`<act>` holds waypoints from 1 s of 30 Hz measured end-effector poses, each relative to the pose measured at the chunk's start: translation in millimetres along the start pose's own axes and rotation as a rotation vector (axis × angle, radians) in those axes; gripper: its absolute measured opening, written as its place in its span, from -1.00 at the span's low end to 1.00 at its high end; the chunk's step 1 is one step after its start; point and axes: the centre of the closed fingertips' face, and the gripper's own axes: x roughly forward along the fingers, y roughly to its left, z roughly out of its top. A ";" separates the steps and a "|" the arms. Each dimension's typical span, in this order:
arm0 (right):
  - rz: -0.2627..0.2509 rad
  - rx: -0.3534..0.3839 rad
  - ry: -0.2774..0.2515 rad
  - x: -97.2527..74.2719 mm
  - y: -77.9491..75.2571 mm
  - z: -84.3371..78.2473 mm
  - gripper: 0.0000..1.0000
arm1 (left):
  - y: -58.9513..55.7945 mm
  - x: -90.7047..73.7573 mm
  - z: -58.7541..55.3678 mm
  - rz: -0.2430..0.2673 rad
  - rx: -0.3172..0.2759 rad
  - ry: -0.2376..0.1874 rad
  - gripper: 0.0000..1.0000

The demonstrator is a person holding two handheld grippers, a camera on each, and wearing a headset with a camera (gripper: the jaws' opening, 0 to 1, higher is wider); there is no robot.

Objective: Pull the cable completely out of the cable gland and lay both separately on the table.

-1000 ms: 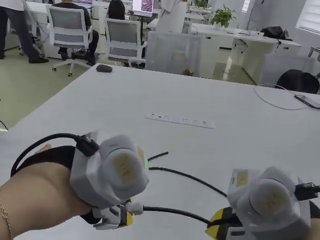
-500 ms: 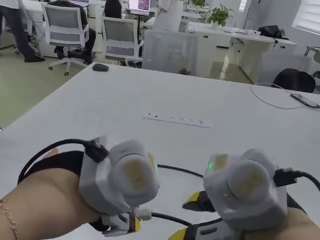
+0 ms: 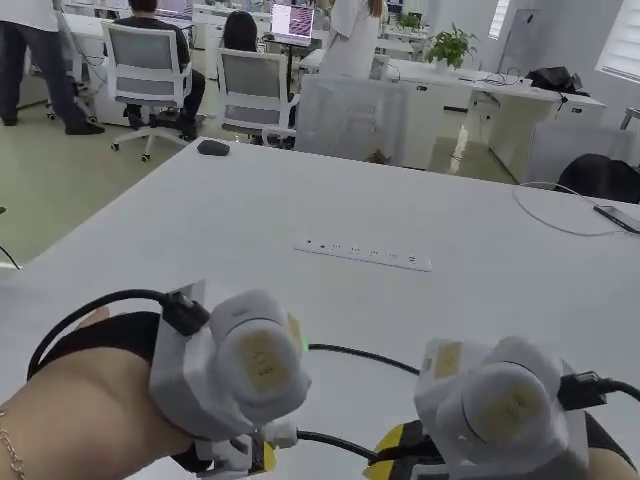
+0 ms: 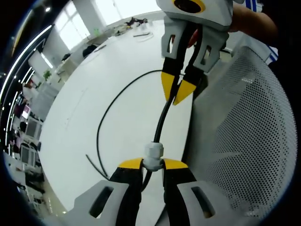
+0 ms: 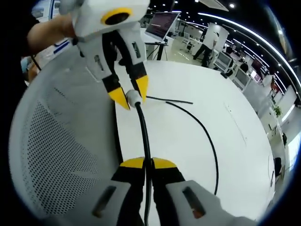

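Surface: white and wide, spreads away beyond the cable gland and ends in a near edge close under it.

Perforated white panel, perhaps a chair back: just beside the cable gland, off the edge of the surface.

Left tongs: pressed together on the cable gland, pinching its white body from both sides.

Right tongs: pressed together on the black cable, near the cable gland and facing it, not touching it.

Cable: runs straight from the cable gland into the right tongs, then sweeps in a long loop over the surface beyond the cable gland. Also pokes out of the cable gland's other side as a short tail.

Cable gland: small, white, threaded on the cable close to that tail end, held up off the surface.

Progress, as a judgement: early to middle.
- Done: grips taken on both parts, set up for a pull.
- Not yet done: the cable is not out. Short tail to draw back through the cable gland, most likely by moving the two tongs apart.
- Left after that: lay cable and cable gland down apart from each other on the surface.
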 end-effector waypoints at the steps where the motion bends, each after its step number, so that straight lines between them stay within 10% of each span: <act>1: -0.004 0.002 0.016 -0.8 -2.0 -6.7 -0.93 | 1.5 -0.5 -1.8 0.005 -0.002 0.004 -0.68; 6: -0.061 0.059 0.124 -5.0 -17.5 -41.9 -0.90 | 2.9 -2.4 -2.0 0.010 -0.027 -0.004 -0.67; 10: -0.007 -0.005 0.117 -0.3 -1.8 -27.2 -0.28 | -4.1 1.9 3.3 0.001 -0.015 0.004 -0.67; 15: 0.086 -0.009 -0.070 9.3 29.9 38.9 -0.46 | -11.4 5.1 13.9 -0.011 -0.008 -0.014 -0.67; 17: 0.071 -0.045 -0.064 12.8 32.2 45.9 -0.52 | -14.1 4.4 17.8 -0.014 -0.003 -0.023 -0.67; 21: 0.029 -0.115 -0.020 12.6 23.8 38.7 -0.91 | -17.9 3.2 17.7 -0.022 0.009 -0.028 -0.67; 30: 0.009 -0.039 0.028 1.9 6.3 -0.7 -0.93 | -0.7 -5.2 -2.1 0.022 -0.026 -0.011 -0.67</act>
